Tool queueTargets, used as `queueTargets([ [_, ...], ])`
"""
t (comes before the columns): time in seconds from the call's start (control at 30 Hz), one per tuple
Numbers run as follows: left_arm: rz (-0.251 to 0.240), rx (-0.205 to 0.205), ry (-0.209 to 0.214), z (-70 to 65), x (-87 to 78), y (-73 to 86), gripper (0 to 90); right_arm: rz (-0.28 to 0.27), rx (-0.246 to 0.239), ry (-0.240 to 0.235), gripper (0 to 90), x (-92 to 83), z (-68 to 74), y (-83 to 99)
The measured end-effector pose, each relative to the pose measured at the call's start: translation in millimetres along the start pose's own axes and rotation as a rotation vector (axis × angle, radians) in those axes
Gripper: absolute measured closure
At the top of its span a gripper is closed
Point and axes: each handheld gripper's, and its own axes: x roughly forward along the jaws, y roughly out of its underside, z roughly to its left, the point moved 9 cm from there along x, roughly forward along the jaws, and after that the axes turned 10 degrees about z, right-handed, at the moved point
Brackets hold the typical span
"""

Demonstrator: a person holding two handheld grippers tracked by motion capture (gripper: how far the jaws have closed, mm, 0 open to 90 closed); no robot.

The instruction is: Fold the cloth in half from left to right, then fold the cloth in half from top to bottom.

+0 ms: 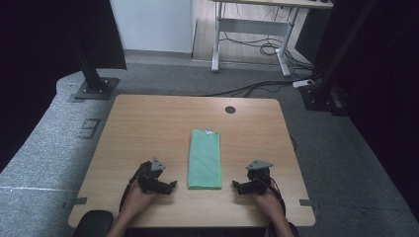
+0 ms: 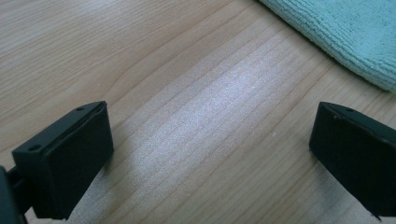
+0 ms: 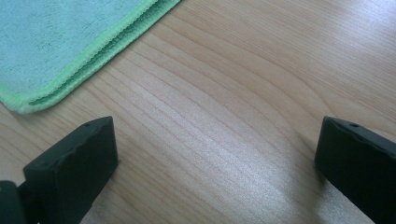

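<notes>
A folded green cloth (image 1: 204, 159) lies lengthwise in the middle of the wooden table (image 1: 148, 128), with a small white tag at its far end. My left gripper (image 1: 171, 187) rests on the table just left of the cloth's near end, pointing toward it. In the left gripper view the gripper (image 2: 212, 158) is open over bare wood, and the cloth (image 2: 345, 32) fills the top right corner. My right gripper (image 1: 236, 186) rests to the right of the cloth. In its own view my right gripper (image 3: 217, 163) is open and empty, with the cloth's hemmed corner (image 3: 65, 42) at top left.
A round cable hole (image 1: 230, 109) sits near the table's far edge. Black frame posts (image 1: 91, 74) stand on the floor beyond the far corners. A desk frame with loose cables (image 1: 257, 44) is farther back. The table's near edge runs just behind both hands.
</notes>
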Motion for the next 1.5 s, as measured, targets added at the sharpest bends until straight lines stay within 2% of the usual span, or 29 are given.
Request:
queueTargets([
  [0.4, 0.002, -0.01, -0.007, -0.2, 0.0, -0.1, 0.0, 0.002, 0.007, -0.004, 0.0, 0.8, 0.4, -1.8],
  [0.6, 0.002, -0.013, -0.008, -0.2, 0.0, -0.1, 0.0, 0.003, 0.019, -0.033, 0.0, 3.0, 6.7, -10.3],
  [0.87, 0.001, -0.016, -0.01, 0.1, 0.4, -0.9, 0.0, 0.0, -0.024, -0.051, 0.0, 10.0, 23.4, -38.6],
  [1.03, 0.001, -0.017, -0.01, 0.2, 0.5, -1.0, 0.0, -0.015, -0.028, -0.055, 0.6, 19.7, 30.6, -62.8],
  [1.17, 0.0, -0.017, -0.01, 0.2, 0.6, -1.2, 0.0, -0.007, -0.028, -0.047, 1.1, 30.2, 31.9, -71.6],
  [1.27, 0.001, -0.017, -0.01, 0.2, 0.6, -1.2, 0.0, 0.025, -0.028, -0.023, 1.7, 40.8, 30.2, -70.7],
  [1.33, 0.001, -0.018, -0.011, 0.3, 0.7, -1.3, 0.0, 0.034, -0.032, -0.025, 2.0, 44.5, 30.4, -67.8],
  [1.37, -0.001, -0.02, -0.011, 0.2, 0.8, -1.8, 0.0, 0.028, -0.019, -0.034, 2.4, 44.3, 30.6, -66.8],
  [1.43, -0.003, -0.025, -0.01, 0.1, 1.4, -3.0, 0.0, 0.026, -0.026, -0.034, 2.4, 42.9, 31.6, -64.6],
  [1.5, -0.011, -0.033, 0.009, -0.6, 2.7, -7.2, 0.0, 0.028, -0.03, -0.034, 2.2, 41.2, 33.4, -62.1],
])
